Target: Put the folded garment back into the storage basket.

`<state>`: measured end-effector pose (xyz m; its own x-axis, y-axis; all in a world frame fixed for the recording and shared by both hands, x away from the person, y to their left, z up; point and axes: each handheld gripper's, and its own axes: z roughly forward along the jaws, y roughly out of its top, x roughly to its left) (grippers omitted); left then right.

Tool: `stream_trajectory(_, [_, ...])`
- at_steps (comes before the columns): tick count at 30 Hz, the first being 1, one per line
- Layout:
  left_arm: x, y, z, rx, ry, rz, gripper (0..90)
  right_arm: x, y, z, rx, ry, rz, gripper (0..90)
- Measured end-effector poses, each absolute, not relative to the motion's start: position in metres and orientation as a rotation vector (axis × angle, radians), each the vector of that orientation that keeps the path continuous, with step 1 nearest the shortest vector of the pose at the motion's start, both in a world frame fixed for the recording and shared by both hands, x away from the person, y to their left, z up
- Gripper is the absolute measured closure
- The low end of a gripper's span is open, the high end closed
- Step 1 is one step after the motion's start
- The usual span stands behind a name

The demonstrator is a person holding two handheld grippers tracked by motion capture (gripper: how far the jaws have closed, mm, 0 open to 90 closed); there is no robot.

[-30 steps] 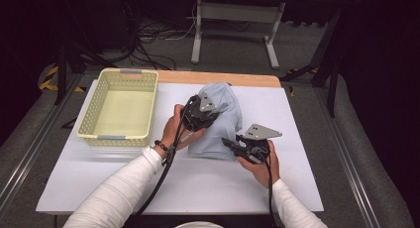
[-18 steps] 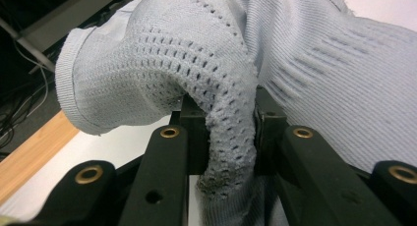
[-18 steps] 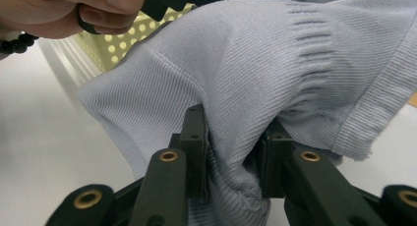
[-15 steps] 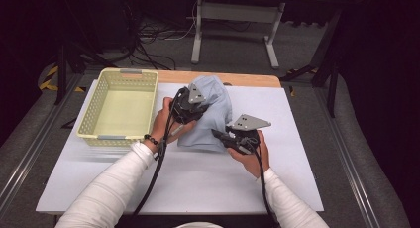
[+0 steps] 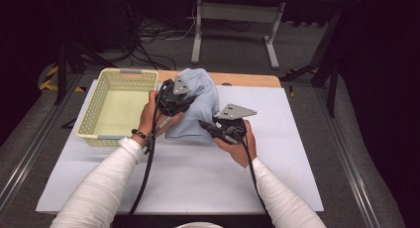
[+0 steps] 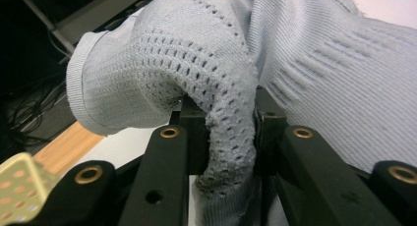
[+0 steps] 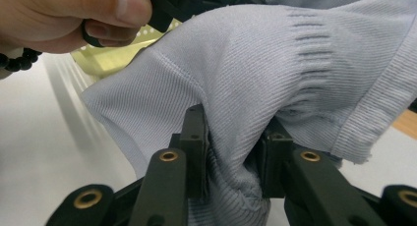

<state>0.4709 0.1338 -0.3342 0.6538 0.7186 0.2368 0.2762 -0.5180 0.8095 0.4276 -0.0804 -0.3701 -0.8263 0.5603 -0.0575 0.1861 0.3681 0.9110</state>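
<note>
Above the white worktop [image 5: 198, 173], both the left claw [image 5: 173, 96] and right claw [image 5: 218, 129] grip the pale blue knitted garment [image 5: 200, 106], lifted but seemingly yet to reach the yellow perforated plastic basket [image 5: 91, 124].

A white sheet [image 5: 208, 173] covers most of a wooden table [image 5: 247, 80], whose bare edge shows at the far side. Beyond it stands a grey metal stand [image 5: 233, 20] on a dark grey floor [image 5: 307, 54], with black cables [image 5: 153, 34] tangled near it. The room behind is dark, and yellow-black hazard tape [image 5: 49, 78] marks the floor at left.
</note>
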Motion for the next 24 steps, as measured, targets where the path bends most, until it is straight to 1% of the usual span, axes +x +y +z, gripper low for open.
stream_trajectory(14, [0.471, 0.192, -0.323, 2.056, 0.895, 0.787, 72.8, 0.445, -0.021, -0.361, 0.608, 2.311, 1.491, 70.9])
stream_trajectory(20, [0.474, 0.217, -0.325, 2.01, 0.985, 0.789, 72.7, 0.452, 0.006, -0.363, 0.584, 2.324, 1.499, 70.9])
stream_trajectory(24, [0.477, 0.231, -0.327, 2.007, 1.032, 0.787, 72.7, 0.458, 0.023, -0.365, 0.587, 2.339, 1.514, 70.9])
